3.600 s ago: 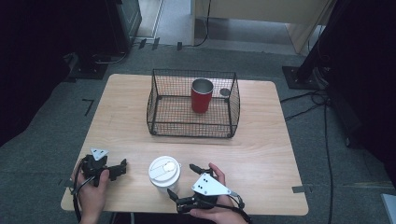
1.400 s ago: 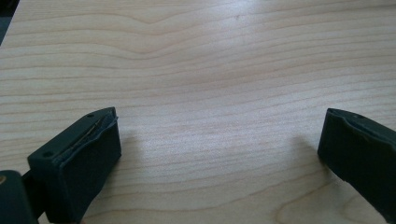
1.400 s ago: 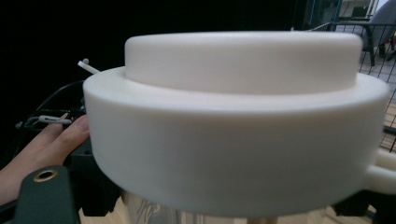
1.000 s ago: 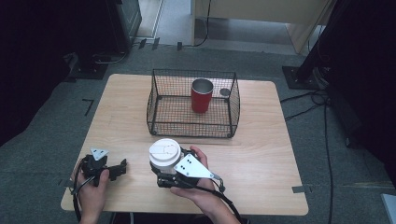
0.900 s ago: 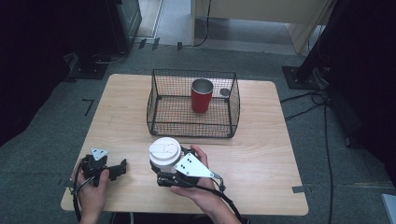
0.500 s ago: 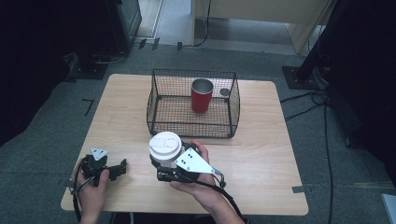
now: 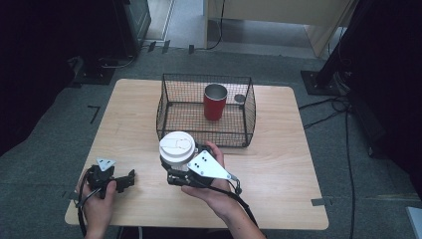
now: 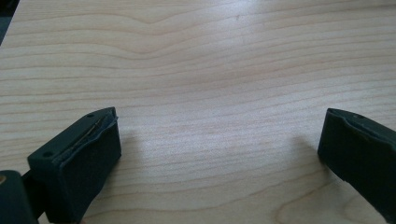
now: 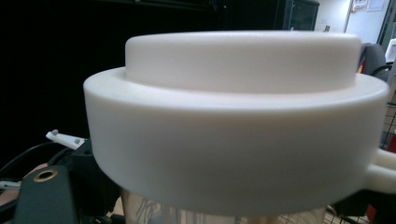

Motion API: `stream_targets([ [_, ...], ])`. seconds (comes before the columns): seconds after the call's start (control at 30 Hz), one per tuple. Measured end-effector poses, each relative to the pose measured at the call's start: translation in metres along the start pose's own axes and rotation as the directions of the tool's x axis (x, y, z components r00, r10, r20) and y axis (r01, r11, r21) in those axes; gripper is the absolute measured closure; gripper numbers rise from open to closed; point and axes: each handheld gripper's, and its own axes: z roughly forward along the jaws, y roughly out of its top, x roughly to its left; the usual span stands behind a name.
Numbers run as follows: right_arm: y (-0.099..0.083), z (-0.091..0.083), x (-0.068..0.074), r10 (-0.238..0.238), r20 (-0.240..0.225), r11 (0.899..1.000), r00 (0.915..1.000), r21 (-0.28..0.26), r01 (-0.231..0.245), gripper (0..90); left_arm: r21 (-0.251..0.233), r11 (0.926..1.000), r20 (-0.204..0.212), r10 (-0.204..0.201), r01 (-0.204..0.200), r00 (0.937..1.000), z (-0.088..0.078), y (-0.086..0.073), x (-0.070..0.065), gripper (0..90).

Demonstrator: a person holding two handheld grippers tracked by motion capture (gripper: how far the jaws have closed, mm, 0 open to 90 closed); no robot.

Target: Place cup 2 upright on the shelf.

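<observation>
At a light wooden table (image 7: 278, 149), a person's right hand (image 7: 211, 186) holds the right gripper (image 7: 174, 174) w/ a white-lidded cup (image 7: 176, 148) pinched between its jaws, the cup upright and sitting just in front of the wire basket (image 7: 171, 107) near the table's middle. From the right gripper view, the white lid (image 9: 238, 116) looms close, w/ a clear or shiny cup wall below it; whether the cup's base touches the table can't be told. Inside the basket stands a red cup (image 7: 215, 102), upright, w/ a small round grey object (image 7: 240, 98) beside it at the back right. The left gripper (image 7: 122, 180) rests low at the table's front left corner, held in the left hand (image 7: 97, 199); in the left gripper view its black pads (image 8: 91, 163) are spread wide apart over bare wood, nothing between them. Cables trail from both grippers toward the person. Grey carpet (image 7: 45, 144) surrounds the table.
</observation>
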Motion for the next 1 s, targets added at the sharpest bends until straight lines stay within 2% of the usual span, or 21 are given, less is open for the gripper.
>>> stream_targets([
  [0.37, 0.011, 0.006, -0.005, 0.003, 0.028, 0.999, 0.9996, -0.051, -0.002, 15.9, 0.000, 1.0000, 0.000, 0.000, 0.000, 1.0000, 0.000, 0.000, 0.000, 0.0],
  [0.5, 0.015, 0.008, -0.009, 0.009, 0.051, 0.998, 0.9986, -0.062, -0.006, 15.8, 0.000, 1.0000, 0.000, 0.000, 0.000, 1.0000, 0.000, 0.000, 0.000, 0.0],
  [0.6, 0.017, 0.011, -0.013, -0.003, 0.075, 0.998, 0.9972, -0.064, 0.008, 15.8, -0.001, 1.0000, 0.000, -0.001, 0.001, 1.0000, 0.000, 0.000, 0.000, 0.0],
  [0.77, 0.023, 0.014, -0.017, 0.003, 0.082, 0.997, 0.9966, -0.080, 0.004, 15.8, 0.000, 1.0000, 0.000, -0.001, 0.001, 1.0000, 0.000, 0.000, 0.000, 0.0],
  [1.0, 0.034, 0.022, -0.022, -0.017, 0.096, 0.994, 0.9952, -0.104, 0.027, 15.8, 0.000, 1.0000, 0.000, -0.001, 0.001, 1.0000, 0.000, 0.000, 0.000, 0.0],
])
